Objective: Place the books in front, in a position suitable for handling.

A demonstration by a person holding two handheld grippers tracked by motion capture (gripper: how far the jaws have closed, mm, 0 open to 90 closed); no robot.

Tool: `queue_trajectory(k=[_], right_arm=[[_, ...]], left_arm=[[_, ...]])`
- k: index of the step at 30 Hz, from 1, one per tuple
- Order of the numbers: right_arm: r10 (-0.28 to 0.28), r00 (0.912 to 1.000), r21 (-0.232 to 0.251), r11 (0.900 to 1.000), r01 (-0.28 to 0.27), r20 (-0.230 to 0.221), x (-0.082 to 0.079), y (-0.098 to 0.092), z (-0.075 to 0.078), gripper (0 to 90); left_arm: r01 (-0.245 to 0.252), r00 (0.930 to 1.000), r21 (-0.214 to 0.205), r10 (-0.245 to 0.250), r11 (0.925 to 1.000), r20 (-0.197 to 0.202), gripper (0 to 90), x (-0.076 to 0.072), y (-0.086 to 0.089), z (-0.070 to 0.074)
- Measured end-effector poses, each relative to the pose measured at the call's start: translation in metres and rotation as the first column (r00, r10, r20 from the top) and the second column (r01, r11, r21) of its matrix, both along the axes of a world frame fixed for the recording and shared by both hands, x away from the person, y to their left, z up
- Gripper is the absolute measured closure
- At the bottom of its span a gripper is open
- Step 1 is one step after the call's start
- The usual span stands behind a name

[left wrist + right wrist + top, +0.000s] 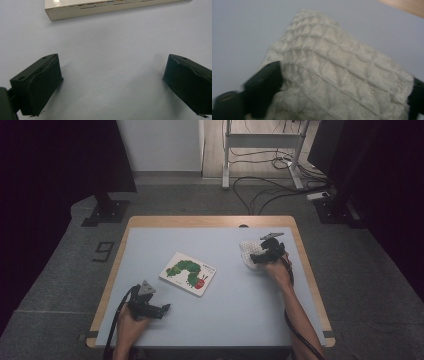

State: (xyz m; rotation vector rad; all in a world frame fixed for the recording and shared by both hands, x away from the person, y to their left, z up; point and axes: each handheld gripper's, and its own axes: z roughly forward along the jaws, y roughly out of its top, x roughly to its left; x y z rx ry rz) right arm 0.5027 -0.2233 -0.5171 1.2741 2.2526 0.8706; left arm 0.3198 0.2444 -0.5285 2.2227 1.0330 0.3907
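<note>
Nearest us, the left tool point(162, 309) idles, jaws apart, on the tabletop point(225, 310); the right tool point(337, 110) straddles the waffle cloth point(342, 72), jaws apart, cloth directly ahead between them

Dim room, grey carpet floor point(60, 265), perhaps a desk frame point(262, 142) behind

No legible text, even on the book point(188, 273) cover.

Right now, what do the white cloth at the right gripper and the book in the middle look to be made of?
Cloth: soft woven or knitted fabric, probably cotton, matte; it shows a raised waffle grid of small squares and fuzzy threads.
Book: thick stiff board, likely a board book; its glossy cover catches light, and the edge looks thick, cream and layered.
</note>
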Motion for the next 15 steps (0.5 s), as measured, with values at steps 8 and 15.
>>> queue_trajectory(k=[8,15], right_arm=[[0.014,0.9998,0.002,0.9999,-0.014,-0.017,-0.0056,0.0013,0.0027,54.7],[0.016,0.9997,0.021,0.9997,-0.015,-0.017,-0.009,0.0008,0.0074,61.5]], left_arm=[[0.0,1.0,0.0,0.0,1.0,0.0,1.3,0.0,0.0,0.0],[0.0,1.0,0.0,0.0,1.0,0.0,1.3,0.0,0.0,0.0]])
